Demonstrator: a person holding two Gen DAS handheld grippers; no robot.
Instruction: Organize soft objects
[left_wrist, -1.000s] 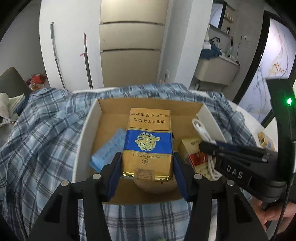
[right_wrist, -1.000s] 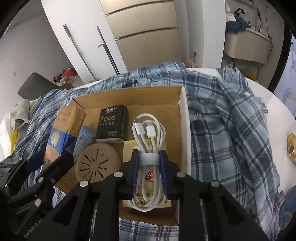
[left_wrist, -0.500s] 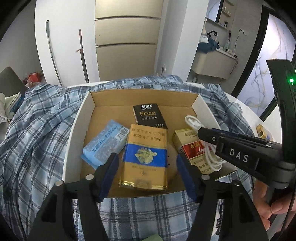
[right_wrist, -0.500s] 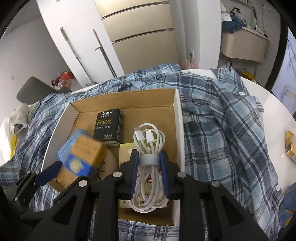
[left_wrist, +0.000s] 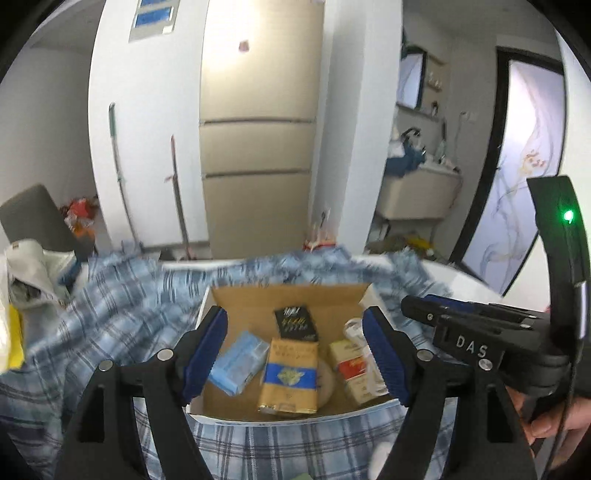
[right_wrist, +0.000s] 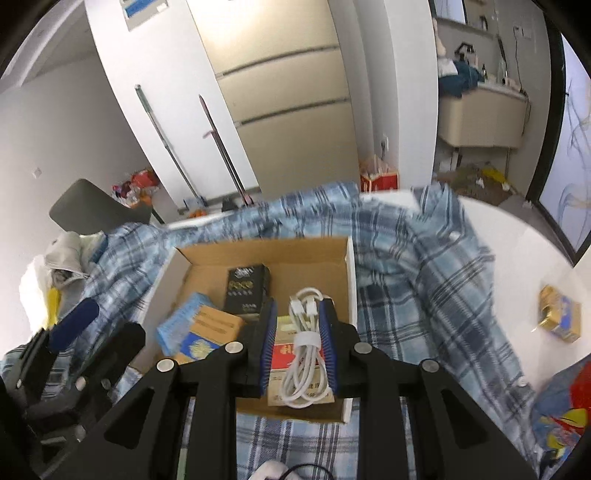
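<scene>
Both views are wrist fisheyes, each looking forward along its own gripper's fingers and angled down. Left wrist view sits above the near edge of the cardboard box (left_wrist: 284, 295), facing the cabinet wall; the right gripper (left_wrist: 417, 306) shows at its right edge. Right wrist view hangs over the box's right half, same heading, slightly steeper; the left gripper (right_wrist: 74, 325) shows lower left. Shared: box, plaid shirt (right_wrist: 424, 266), cabinet wall.

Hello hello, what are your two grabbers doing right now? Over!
Left gripper open, jaws just widened, nothing between them. Right gripper shut on white cable, above cardboard box. Gold pack lies in box. Nothing blocking.
</scene>
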